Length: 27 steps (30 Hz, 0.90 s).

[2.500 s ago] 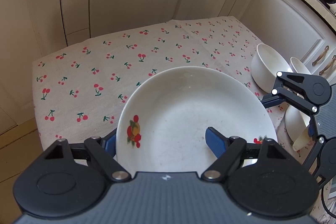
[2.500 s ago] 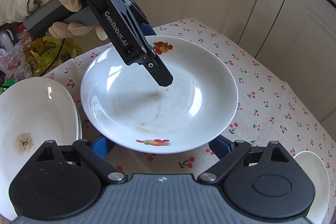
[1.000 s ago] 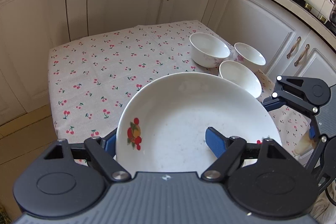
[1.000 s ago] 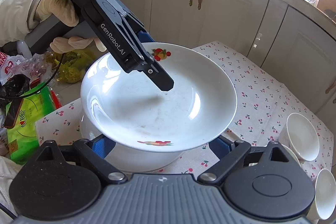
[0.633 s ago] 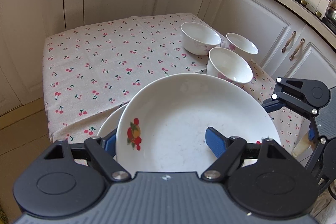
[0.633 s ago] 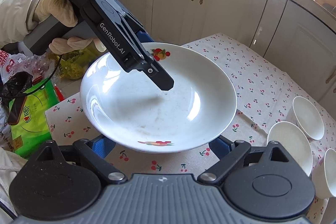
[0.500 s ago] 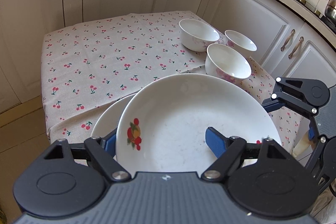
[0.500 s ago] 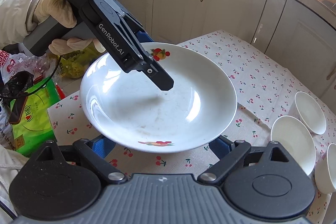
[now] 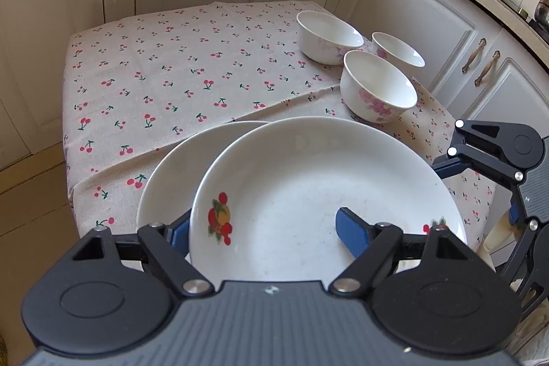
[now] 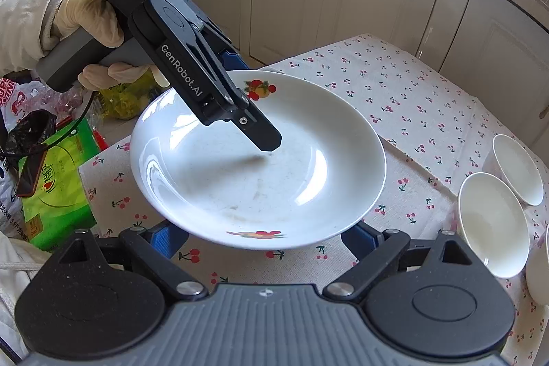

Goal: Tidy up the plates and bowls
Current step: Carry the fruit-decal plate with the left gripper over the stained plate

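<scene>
1. The left gripper [image 9: 271,230] clamps the near rim of a white fruit-print plate [image 9: 308,187]. One blue finger [image 9: 353,235] lies inside the dish; the other sits under the rim on the outside.
2. The right gripper [image 10: 264,237] has its fingers spread wide on either side of the same plate's opposite edge, low beneath the rim. I cannot tell whether they touch it, and they are not pinching it.
3. From the right wrist view, a gloved hand [image 10: 92,19] holds the left gripper's handle, its upper finger angled down into the plate.
4. The held plate is empty apart from faint smudges in its well and hangs tilted above the desk [image 9: 154,81] with its cherry-print cloth.
5. Just beneath and to its left, a second white plate [image 9: 171,174] lies on the desk, partly covered by the held one.
6. Three empty white bowls with pink flowers [image 9: 377,88] stand close together farther back, near the desk's right edge.
7. Beside the desk, a green bag [image 10: 58,180] sits among other packets on the floor.
8. Compared with a second ago, the lower plate has come into sight under the held one and the bowls look nearer. Both grips look unchanged.
</scene>
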{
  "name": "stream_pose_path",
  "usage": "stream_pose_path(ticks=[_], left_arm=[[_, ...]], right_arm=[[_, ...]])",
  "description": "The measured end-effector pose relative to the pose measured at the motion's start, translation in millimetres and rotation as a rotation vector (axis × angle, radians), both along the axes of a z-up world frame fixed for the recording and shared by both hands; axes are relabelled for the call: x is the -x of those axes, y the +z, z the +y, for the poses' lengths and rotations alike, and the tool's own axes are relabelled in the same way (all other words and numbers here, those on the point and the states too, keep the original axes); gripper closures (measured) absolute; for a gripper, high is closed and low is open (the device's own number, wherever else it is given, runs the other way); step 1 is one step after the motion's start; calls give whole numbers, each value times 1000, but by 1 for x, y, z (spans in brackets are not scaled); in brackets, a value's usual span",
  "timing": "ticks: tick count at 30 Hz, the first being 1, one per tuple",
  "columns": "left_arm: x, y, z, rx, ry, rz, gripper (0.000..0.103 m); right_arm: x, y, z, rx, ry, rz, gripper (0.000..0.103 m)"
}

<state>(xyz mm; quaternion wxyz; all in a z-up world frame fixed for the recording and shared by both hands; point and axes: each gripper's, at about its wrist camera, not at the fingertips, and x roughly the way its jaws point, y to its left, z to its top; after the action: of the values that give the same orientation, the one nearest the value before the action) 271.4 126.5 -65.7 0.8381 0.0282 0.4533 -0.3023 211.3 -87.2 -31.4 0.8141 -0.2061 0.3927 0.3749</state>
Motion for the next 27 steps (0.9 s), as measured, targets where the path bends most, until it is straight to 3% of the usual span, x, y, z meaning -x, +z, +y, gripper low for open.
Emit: stream_pose_path(ticks=[27], left_arm=[[-14, -13, 1, -47, -16, 70, 20]], right_arm=[[-6, -1, 9, 49, 12, 25, 6]])
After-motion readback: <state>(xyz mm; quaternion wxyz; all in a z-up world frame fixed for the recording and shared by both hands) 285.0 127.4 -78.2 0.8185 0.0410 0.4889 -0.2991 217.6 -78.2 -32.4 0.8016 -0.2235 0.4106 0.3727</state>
